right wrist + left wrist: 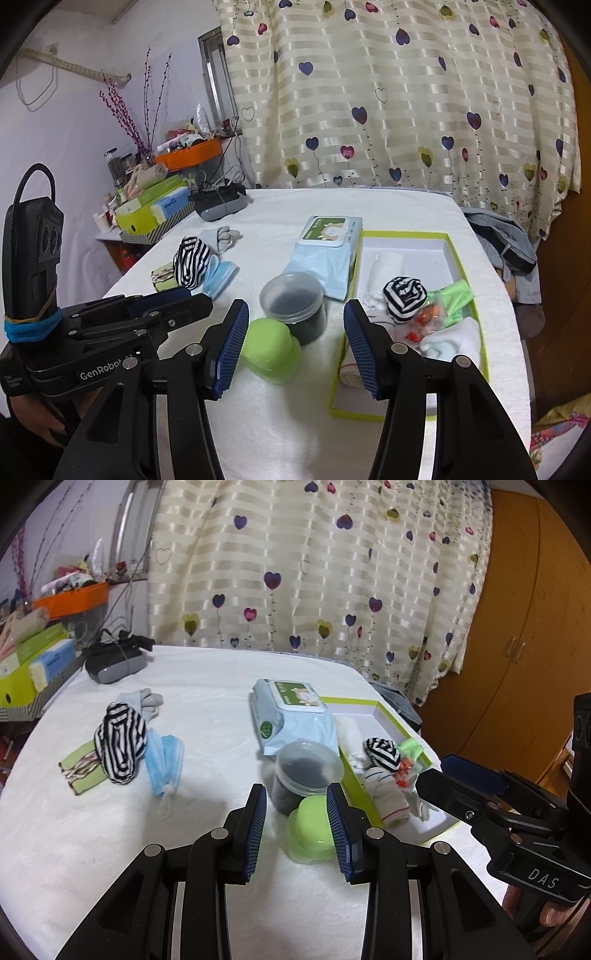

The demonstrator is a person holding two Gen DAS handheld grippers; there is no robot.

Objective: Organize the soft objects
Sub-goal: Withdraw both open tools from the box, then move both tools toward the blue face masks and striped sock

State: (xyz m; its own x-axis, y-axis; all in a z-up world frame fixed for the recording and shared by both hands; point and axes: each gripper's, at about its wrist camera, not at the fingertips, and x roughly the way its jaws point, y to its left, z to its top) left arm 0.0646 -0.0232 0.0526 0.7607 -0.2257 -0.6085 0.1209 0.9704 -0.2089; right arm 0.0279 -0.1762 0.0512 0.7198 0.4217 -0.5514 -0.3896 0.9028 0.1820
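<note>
1. Two grippers hovered over the white-covered desk (110, 849), both empty: the left gripper (296, 834) had its fingers apart with nothing clamped, and the right gripper (295, 347) had its fingers spread wider, also on nothing.
2. Several soft things lay unsorted toward the desk's left edge: a striped sock roll (120, 746), a blue face mask (164, 760), a green cloth (83, 771) and grey socks (147, 701).
3. Others already sat in the green-rimmed box (452, 243) at the desk's right edge, a second striped roll (404, 297) among them.
4. Risk: the lidded jar (293, 306) and the green plastic cup (271, 349) stood just ahead of both grippers; a low reach leftward could knock them over.
5. Risk: the mask, touching the sock roll, might drag along by its ear loop when either was lifted.
6. Risk: the wet-wipe pack (291, 716) leaned over the box's rim and could slip inside, crowding the near end.
</note>
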